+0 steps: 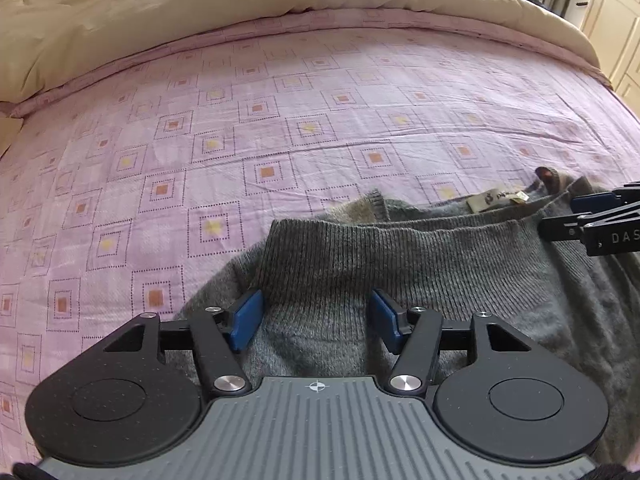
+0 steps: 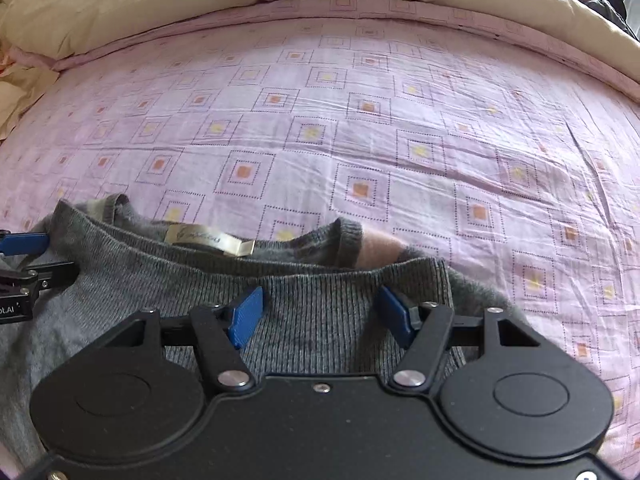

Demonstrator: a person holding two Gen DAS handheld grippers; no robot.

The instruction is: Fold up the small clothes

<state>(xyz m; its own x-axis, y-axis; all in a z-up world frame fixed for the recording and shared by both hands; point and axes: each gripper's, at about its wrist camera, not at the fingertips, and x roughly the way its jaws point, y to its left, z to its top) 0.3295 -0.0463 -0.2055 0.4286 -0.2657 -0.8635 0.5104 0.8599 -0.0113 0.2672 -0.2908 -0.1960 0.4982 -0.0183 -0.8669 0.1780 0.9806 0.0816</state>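
Both jaws of the left gripper [image 1: 316,320] and the right gripper [image 2: 320,316] are held half open over the ribbed hem, nothing pinched. Beyond them, the grey sweater [image 1: 440,256] is laid folded, hem near collar, on the lilac sheet [image 1: 280,120], presumably just released.

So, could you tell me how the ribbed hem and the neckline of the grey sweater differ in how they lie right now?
The ribbed hem lies folded up on top, nearest both grippers; the neckline lies just beyond it, against the bedsheet. The hem shows plain ribbing; the neckline carries a beige label. The left gripper and right gripper stand open over the hem, not the neckline. Both are grey knit.
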